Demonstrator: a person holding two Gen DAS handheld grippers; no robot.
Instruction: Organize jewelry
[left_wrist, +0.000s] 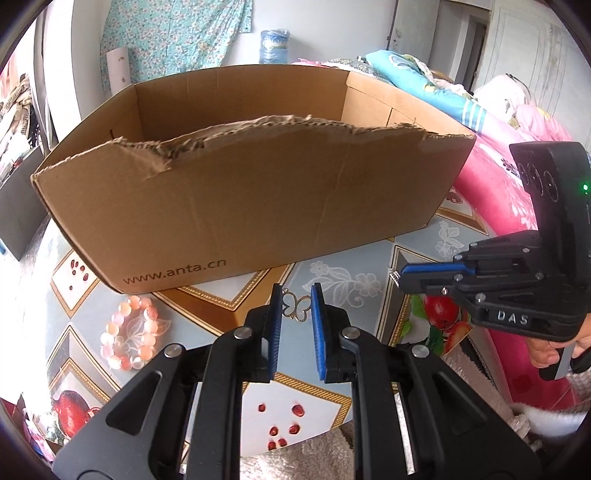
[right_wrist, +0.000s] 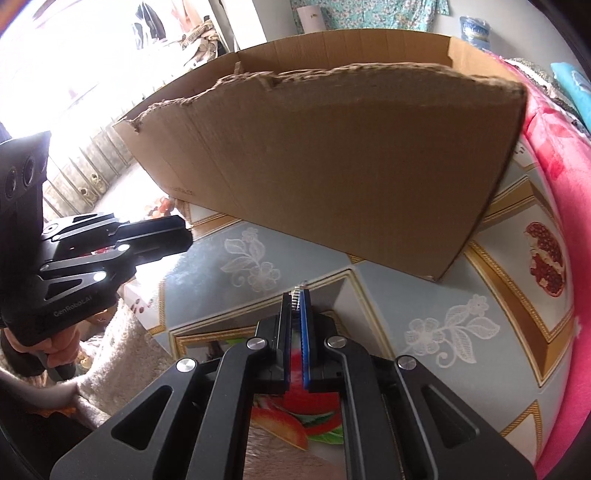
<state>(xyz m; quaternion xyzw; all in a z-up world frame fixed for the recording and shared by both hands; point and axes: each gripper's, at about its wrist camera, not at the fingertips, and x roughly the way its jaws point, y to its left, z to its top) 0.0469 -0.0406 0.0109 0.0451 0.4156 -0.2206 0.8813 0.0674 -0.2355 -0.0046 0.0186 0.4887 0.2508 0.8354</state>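
Left gripper (left_wrist: 296, 295) nearest, grasping a thin gold butterfly-shaped piece (left_wrist: 295, 307) by its edges, just in front of the cardboard box (left_wrist: 240, 206). Pink bead bracelet (left_wrist: 129, 334) lies left of that box's front on the table (left_wrist: 332, 280): light, smooth beads, likely slippery, best pinched across the band. Right gripper (right_wrist: 296, 295), right of box front, clenched on a small silvery jewelry bit (right_wrist: 297, 291), tiny, probably delicate.

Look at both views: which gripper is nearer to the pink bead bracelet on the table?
Left. The left gripper sits just right of the pink bead bracelet; the right gripper is farther right, past the left one.
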